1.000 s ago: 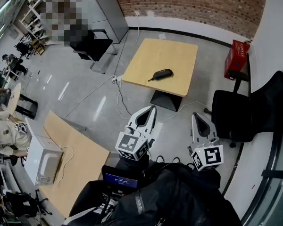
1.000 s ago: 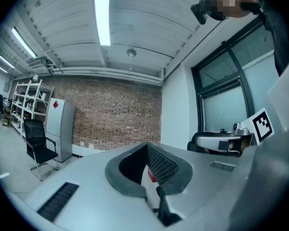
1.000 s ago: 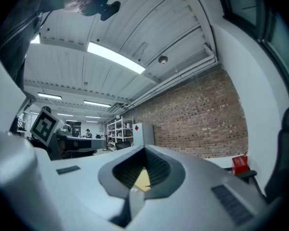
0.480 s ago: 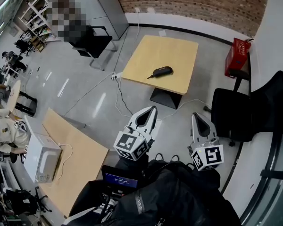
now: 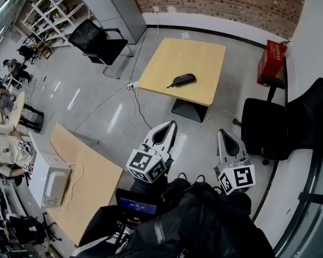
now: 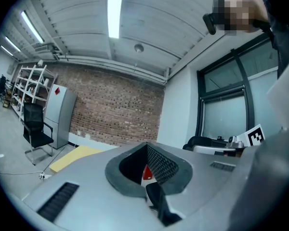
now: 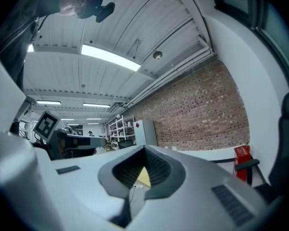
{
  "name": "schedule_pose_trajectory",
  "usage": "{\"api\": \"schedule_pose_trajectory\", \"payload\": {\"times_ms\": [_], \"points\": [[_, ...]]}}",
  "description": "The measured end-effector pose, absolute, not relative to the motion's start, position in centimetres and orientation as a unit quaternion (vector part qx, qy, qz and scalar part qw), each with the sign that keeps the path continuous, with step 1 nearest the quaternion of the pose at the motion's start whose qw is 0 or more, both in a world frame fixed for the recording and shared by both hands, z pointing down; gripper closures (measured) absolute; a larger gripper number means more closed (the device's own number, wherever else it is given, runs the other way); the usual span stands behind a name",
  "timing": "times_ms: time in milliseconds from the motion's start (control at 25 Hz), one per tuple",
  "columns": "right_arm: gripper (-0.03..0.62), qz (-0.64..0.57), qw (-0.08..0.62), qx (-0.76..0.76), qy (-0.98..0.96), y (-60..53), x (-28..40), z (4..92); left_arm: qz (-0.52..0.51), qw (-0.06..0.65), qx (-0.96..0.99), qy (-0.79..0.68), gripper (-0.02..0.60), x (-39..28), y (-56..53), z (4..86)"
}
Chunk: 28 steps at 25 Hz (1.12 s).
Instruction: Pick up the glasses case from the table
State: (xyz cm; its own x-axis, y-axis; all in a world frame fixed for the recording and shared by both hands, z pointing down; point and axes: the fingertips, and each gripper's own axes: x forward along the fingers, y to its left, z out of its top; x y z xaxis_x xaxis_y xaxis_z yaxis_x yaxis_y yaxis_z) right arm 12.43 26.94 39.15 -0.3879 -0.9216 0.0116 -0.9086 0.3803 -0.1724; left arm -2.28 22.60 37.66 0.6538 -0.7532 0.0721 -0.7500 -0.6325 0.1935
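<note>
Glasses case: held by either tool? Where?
Not held. Left tool and right tool shut, empty; dark oval glasses case lies on square wooden table.

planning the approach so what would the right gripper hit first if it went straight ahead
Probably the wooden table, seen straight beyond the shut right gripper. Nothing nearer shows in that line, but depth is unclear.

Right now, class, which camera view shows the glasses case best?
The head view: the whole dark glasses case lies in plain sight on the wooden table. The left gripper view catches only a strip of that table, and the right gripper view only a yellow sliver between its jaws; neither shows the case.
</note>
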Motion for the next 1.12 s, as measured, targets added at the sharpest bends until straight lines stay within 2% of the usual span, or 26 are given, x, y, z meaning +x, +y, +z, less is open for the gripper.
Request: {"api": "schedule_pose_trajectory", "payload": {"times_ms": [800,1120], "points": [[0.591,-0.088,0.019,-0.564,0.821,21.2,12.0,40.5,-0.009,0.124,0.914,-0.386,0.583,-1.8,16.2,39.2],[0.591,-0.084,0.013,-0.563,0.822,15.8,8.9,40.4,-0.008,0.121,0.918,-0.379,0.583,-4.0,10.9,39.2]]}}
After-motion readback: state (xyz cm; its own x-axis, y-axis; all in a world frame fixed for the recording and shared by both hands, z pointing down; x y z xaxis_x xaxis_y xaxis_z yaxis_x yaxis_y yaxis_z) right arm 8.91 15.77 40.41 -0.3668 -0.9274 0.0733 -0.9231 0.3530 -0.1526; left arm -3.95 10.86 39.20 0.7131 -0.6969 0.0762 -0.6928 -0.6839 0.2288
